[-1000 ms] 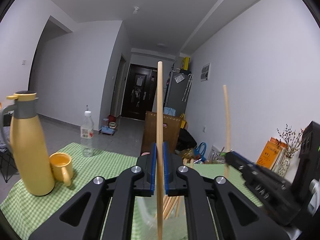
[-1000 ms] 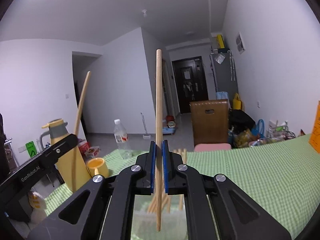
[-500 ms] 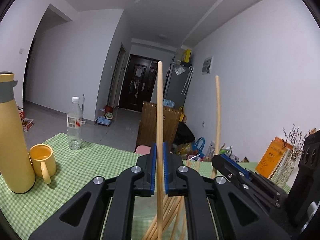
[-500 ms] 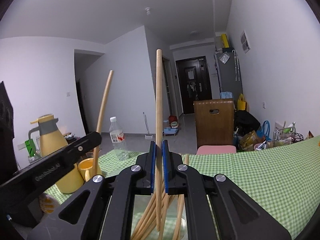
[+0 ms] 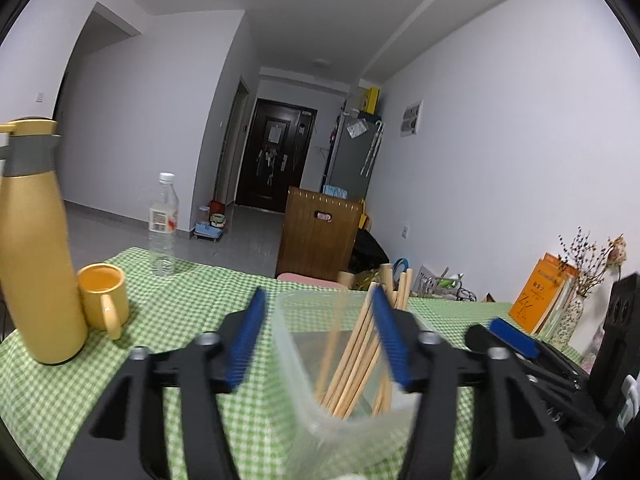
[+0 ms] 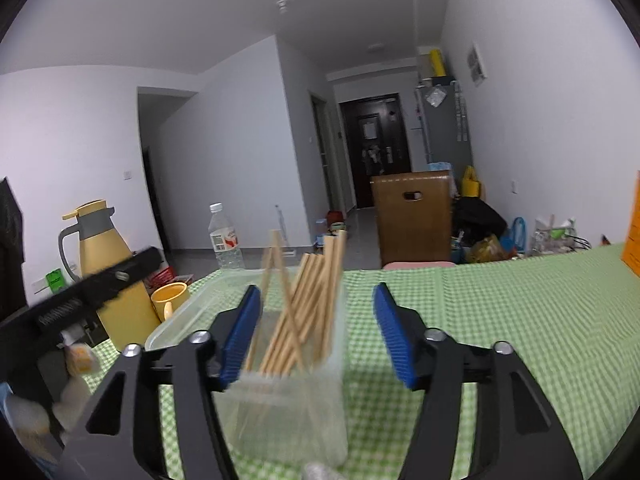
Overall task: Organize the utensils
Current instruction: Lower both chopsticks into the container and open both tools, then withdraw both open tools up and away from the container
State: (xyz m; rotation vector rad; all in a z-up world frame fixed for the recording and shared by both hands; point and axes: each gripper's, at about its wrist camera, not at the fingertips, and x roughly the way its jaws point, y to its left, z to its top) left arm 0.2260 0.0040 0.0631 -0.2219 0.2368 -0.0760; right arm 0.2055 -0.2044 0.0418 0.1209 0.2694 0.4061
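Left tool (image 5: 318,340): jaws opening, blue pads apart, nothing clamped. Right tool (image 6: 316,336): same, jaws opening, nothing pressed btwn pads.

Clear plastic box (image 5: 304,364) sits directly ahead of both tools, lower centre of each frame, on the green checked table (image 5: 180,312). In the left view its near wall stands btwn the jaws; in the right view the box (image 6: 280,408) lies btwn and just past the jaw tips.

Chopsticks (image 5: 360,348) stand inside the box as a bundle, long axis near upright, tops tilted toward upper right in the left view. Right view: chopsticks (image 6: 308,300) fan out, most lean right, one crosses the others.

Both tools are about equally near the box; neither is clearly closer.

Farther, left side: yellow mug (image 5: 102,300), yellow flask (image 5: 36,256), water bottle (image 5: 163,224).

Hard to read: motion blur on box and sticks; stick count unclear; stick bottoms smeared behind the box wall. No loose utensils visible on the table; lower frame edges blocked by tool bodies.
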